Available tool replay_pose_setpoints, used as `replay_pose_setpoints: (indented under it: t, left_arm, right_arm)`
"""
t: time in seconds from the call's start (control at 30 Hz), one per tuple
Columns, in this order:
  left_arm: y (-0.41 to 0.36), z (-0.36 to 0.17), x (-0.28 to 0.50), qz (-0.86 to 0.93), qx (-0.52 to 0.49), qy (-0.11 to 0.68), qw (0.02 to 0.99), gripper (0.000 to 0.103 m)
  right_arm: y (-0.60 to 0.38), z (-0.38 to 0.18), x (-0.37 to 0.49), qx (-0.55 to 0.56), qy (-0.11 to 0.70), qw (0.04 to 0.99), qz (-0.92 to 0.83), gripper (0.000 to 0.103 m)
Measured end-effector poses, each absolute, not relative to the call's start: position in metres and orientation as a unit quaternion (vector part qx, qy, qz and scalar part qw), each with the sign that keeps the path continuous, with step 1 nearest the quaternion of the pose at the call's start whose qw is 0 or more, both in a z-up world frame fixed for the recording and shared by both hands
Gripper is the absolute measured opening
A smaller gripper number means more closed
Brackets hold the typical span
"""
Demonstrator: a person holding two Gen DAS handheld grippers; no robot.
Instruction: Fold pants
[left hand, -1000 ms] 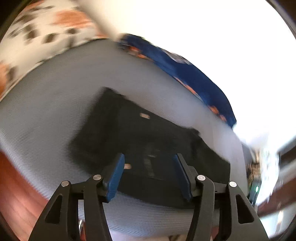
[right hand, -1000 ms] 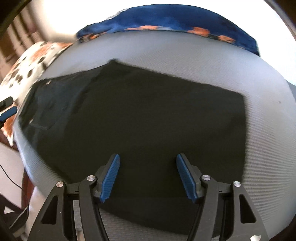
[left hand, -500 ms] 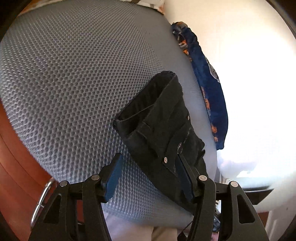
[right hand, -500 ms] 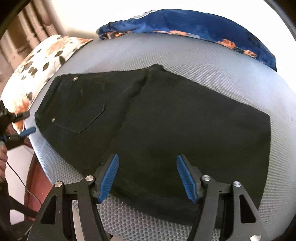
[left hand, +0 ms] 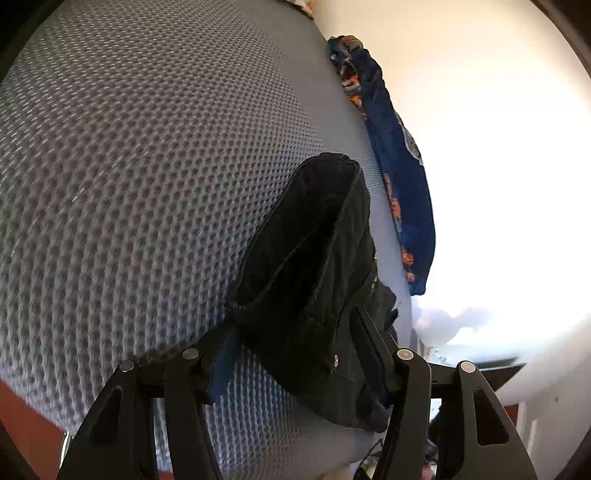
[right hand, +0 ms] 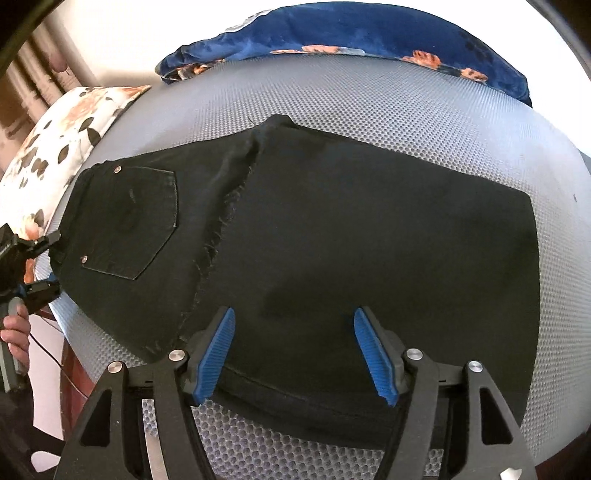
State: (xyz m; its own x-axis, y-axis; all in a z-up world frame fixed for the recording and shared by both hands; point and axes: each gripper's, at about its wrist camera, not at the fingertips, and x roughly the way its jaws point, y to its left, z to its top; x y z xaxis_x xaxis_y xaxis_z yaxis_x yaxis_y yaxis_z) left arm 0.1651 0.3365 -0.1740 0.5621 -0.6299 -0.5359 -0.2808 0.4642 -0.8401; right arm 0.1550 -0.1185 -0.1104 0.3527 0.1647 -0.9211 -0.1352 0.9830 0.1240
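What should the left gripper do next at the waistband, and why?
Probably close the left gripper on the waistband. Its open fingers already straddle the waist end of the black pants, which lie flat on the grey mesh surface, while the right gripper hovers open over the near edge.

Grey mesh bed (right hand: 369, 107) – floral pillow (right hand: 66, 136), blue blanket (right hand: 351, 33); window glare, prob.

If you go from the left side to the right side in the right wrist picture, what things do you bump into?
Hand → left gripper → floral pillow → pocket → frayed hem → folded pants → bare grey mesh.
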Motion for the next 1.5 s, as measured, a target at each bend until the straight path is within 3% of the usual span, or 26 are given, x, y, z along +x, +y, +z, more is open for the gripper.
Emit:
replay_pose_setpoints:
  t: [0.2, 0.53, 0.57, 0.6, 0.63, 0.83, 1.23, 1.5]
  left_arm:
    - [0.334, -0.170, 0.186, -0.145, -0.472, 0.458, 0.740, 0.059]
    - [0.309, -0.161, 0.213, -0.182, -0.392, 0.463, 0.774, 0.059]
    - [0.308, -0.160, 0.213, -0.180, -0.386, 0.463, 0.777, 0.054]
    - [0.305, -0.161, 0.215, -0.176, -0.378, 0.467, 0.780, 0.037]
    - [0.303, -0.161, 0.217, -0.167, -0.370, 0.474, 0.781, 0.030]
    - [0.285, -0.127, 0.213, -0.156, -0.342, 0.465, 0.802, 0.025]
    - [0.133, -0.007, 0.214, -0.247, -0.236, 0.408, 0.847, 0.025]
    - [-0.004, -0.019, 0.223, -0.296, -0.134, 0.450, 0.832, 0.025]
  right_arm:
    - [-0.111, -0.114, 0.155, 0.013, 0.566, 0.821, 0.082, 0.072]
    - [-0.111, -0.118, 0.157, 0.022, 0.568, 0.819, 0.079, 0.074]
    - [-0.111, -0.119, 0.158, 0.022, 0.568, 0.819, 0.079, 0.075]
    - [-0.110, -0.118, 0.158, 0.022, 0.567, 0.820, 0.079, 0.075]
    - [-0.110, -0.118, 0.158, 0.022, 0.567, 0.820, 0.081, 0.075]
    - [-0.123, -0.109, 0.159, 0.046, 0.558, 0.824, 0.088, 0.074]
    - [-0.210, -0.057, 0.152, 0.129, 0.492, 0.860, 0.051, 0.074]
    - [-0.286, -0.048, 0.135, 0.179, 0.465, 0.867, 0.017, 0.074]
